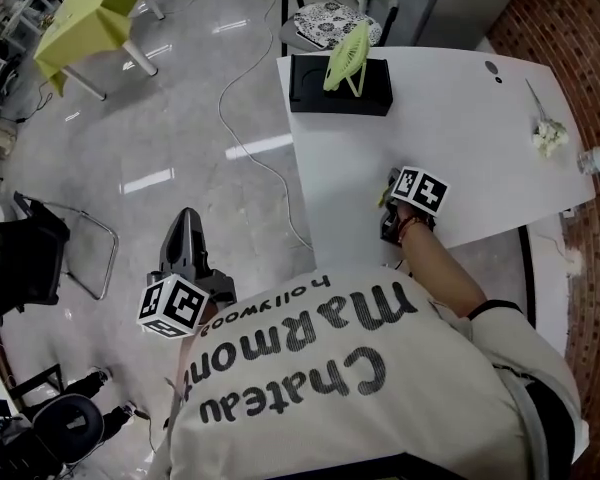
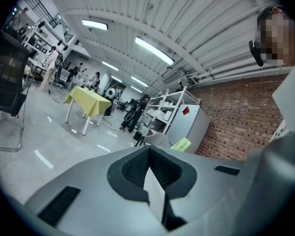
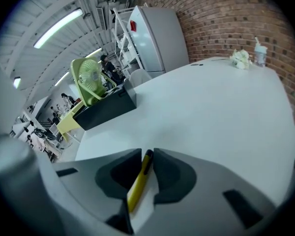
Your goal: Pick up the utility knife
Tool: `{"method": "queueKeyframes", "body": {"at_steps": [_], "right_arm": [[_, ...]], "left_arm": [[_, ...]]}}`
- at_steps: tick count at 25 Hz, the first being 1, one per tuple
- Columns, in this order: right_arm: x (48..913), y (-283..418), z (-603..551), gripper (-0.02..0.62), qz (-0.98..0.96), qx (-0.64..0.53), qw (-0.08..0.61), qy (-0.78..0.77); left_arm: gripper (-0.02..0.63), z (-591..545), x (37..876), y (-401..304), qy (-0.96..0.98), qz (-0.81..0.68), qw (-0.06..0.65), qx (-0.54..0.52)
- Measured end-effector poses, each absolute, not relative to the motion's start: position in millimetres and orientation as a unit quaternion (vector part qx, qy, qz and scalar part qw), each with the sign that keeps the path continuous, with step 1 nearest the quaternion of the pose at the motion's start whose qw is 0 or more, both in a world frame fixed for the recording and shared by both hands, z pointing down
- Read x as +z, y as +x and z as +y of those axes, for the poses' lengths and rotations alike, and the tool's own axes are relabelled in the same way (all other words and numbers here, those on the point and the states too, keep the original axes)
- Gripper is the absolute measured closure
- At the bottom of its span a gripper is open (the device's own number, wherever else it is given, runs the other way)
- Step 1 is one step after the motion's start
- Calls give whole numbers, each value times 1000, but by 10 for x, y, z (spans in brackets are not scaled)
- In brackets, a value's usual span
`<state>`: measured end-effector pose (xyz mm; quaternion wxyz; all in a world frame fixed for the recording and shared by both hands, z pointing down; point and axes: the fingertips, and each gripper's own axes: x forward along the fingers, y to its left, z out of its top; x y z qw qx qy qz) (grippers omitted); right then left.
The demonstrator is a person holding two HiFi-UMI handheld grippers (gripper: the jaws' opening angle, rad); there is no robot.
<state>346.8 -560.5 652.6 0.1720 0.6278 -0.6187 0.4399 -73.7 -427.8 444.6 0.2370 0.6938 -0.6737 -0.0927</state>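
Note:
A yellow utility knife with a black tip lies lengthwise between the jaws of my right gripper, and both pads close in on it. In the head view the right gripper is at the near edge of the white table, pointing steeply down, and only a sliver of yellow from the knife shows by its fingers. My left gripper hangs over the floor left of the table. In its own view the left gripper has its jaws together with nothing in them.
A green fan stands on a black box at the table's far left. A white flower and a small cup lie at the right edge. A black chair and cables are on the floor.

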Motion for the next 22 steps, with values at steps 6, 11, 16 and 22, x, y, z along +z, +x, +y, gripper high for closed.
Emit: {"method": "queueKeyframes", "body": {"at_steps": [6, 11, 16, 22], "right_arm": [[6513, 3461, -5294, 545, -598, 473, 147, 630], [6511, 3345, -4999, 545, -591, 492, 132, 626], [6476, 3173, -4677, 545, -580, 509, 111, 626], [6430, 2894, -4169, 545, -577, 514, 110, 625]], "left_arm": [[604, -4103, 4386, -796, 702, -665, 236, -93], [604, -3909, 4383, -881, 711, -656, 240, -87], [604, -3714, 4407, -999, 719, -644, 248, -82], [604, -3442, 4555, -1114, 732, -621, 271, -67]]}}
